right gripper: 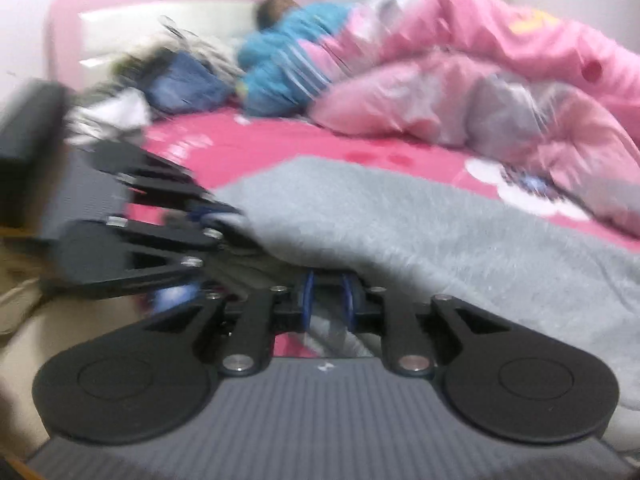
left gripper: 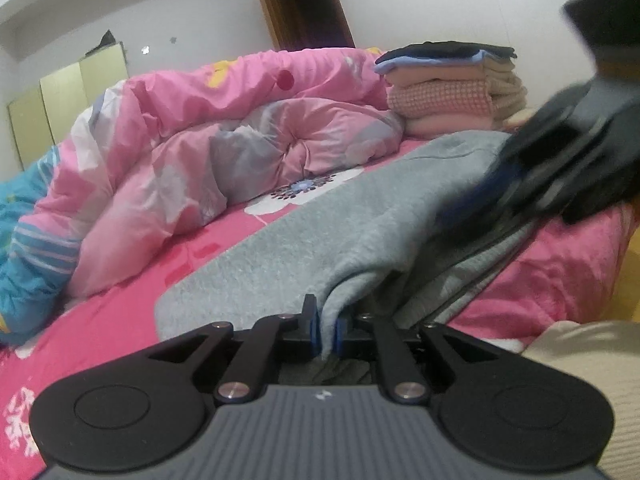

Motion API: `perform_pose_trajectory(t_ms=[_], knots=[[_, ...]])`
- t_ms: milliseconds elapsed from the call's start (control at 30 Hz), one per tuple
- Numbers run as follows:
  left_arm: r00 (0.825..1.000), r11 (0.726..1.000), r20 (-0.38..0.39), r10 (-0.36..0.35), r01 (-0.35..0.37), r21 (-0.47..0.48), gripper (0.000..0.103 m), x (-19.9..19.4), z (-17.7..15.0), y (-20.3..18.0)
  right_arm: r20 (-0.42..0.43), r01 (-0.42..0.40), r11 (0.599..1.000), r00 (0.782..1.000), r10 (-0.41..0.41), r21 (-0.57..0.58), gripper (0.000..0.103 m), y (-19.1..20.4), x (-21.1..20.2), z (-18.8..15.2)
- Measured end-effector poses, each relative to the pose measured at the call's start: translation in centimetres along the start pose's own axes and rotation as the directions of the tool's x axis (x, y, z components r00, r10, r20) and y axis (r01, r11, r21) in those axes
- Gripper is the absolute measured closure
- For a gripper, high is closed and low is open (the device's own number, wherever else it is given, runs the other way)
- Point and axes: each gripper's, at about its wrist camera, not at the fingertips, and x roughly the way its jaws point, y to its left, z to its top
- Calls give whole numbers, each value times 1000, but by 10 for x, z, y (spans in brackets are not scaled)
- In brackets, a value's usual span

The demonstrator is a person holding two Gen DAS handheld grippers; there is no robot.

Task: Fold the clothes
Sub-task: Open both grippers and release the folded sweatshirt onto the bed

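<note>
The left hand-held gripper [left gripper: 328, 330] has its two blue pads clamped together on a pinched fold at the near edge of a grey fleece garment [left gripper: 320, 236], the fabric rising out of the narrow slot between the jaws and spreading away ahead of it across the bed [left gripper: 120, 320], which is covered with a bright pink flowered sheet. To the upper right of that gripper, the right hand-held gripper [left gripper: 492, 196] shows as a dark, blurred shape over the far right side of the same garment. In its own view the right hand-held gripper [right gripper: 328, 300] stands with its jaws drawn near together, the grey cloth lying across and between the blue pads [right gripper: 349, 296], pinched at the garment's edge; the left gripper appears just to its left, blurred, at the same hem. Beyond the left gripper and to its left, a crumpled pink quilt [left gripper: 200, 136] lies heaped on the bed, with a blue patterned piece [left gripper: 24, 248] at its far left end. Ahead and to the right, past the garment, sits a neat stack of folded clothes [left gripper: 448, 88], dark pieces on top and pink and cream ones below. A cream knitted sleeve [left gripper: 592, 376] shows at the lower right.
</note>
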Motion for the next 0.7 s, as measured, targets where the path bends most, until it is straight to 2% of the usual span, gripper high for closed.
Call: perform_pose_trajectory(t_ms=[100, 200, 267, 333, 433, 567, 700], knots=[[1000, 1000, -10, -2, 2, -2, 89, -4, -5, 1, 111, -28, 1000, 993, 27, 9, 88, -5, -32, 15], [1000, 1000, -21, 11, -11, -9, 86, -8, -6, 1, 166, -19, 999, 986, 14, 32, 86, -12, -26, 25], [999, 1000, -28, 25, -25, -18, 83, -12, -8, 1, 132, -52, 998, 990, 47, 34, 85, -12, -5, 19], [998, 998, -43, 45, -46, -36, 72, -22, -12, 3, -13, -62, 998, 998, 62, -3, 83, -9, 33, -2], [995, 993, -63, 80, -85, -81, 70, -38, -19, 10, 11, -39, 999, 999, 39, -34, 82, -5, 46, -21], [989, 972, -76, 129, -141, -190, 68, -56, -26, 28, -6, -33, 999, 999, 33, -40, 81, -5, 42, -10], [983, 941, -87, 161, -179, -288, 65, -57, -28, 41, 48, -56, 997, 997, 59, -54, 81, 6, 31, -1]])
